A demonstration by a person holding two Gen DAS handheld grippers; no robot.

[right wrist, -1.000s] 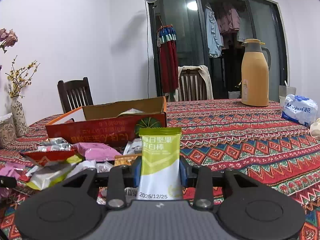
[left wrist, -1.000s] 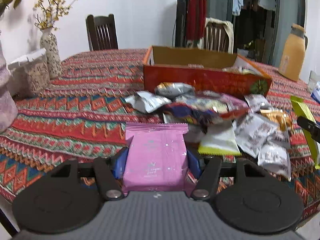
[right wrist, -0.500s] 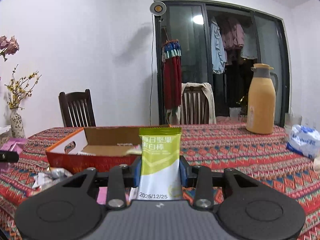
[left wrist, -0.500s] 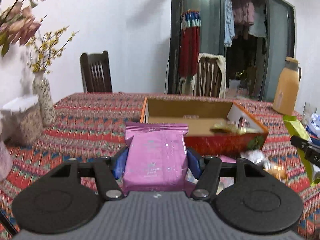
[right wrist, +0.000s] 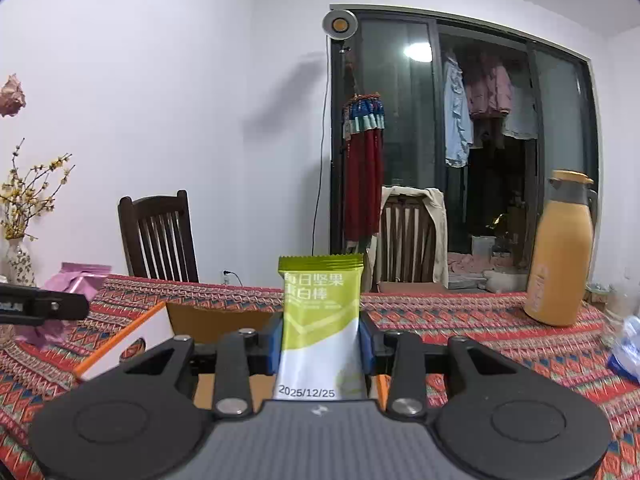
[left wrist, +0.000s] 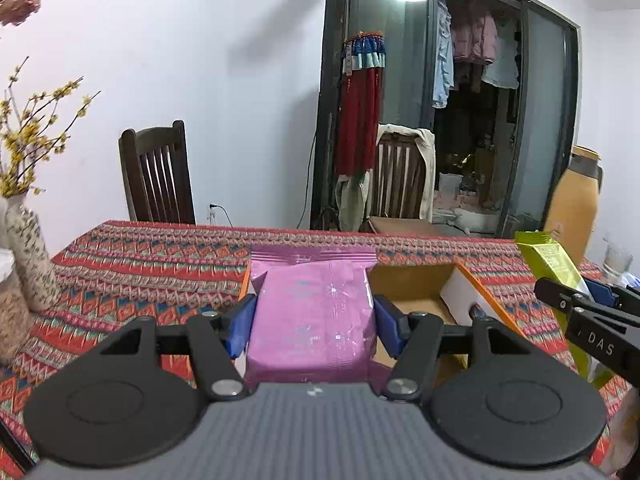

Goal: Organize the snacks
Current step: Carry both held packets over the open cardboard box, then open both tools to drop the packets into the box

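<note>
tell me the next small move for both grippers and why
Probably ease both forward over the open orange cardboard box before releasing: the left gripper clamps the pink snack packet, the right gripper the green-and-white snack bar packet.

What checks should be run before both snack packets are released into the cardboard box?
1. Left tool shut on the pink packet: ok.
2. Right tool shut on the green packet: ok.
3. Cardboard box open on top: ok.
4. Pink packet over the box opening: cannot tell; it hides the box's left part.
5. Green packet over the opening: cannot tell.
6. Tools apart from each other: ok.
</note>
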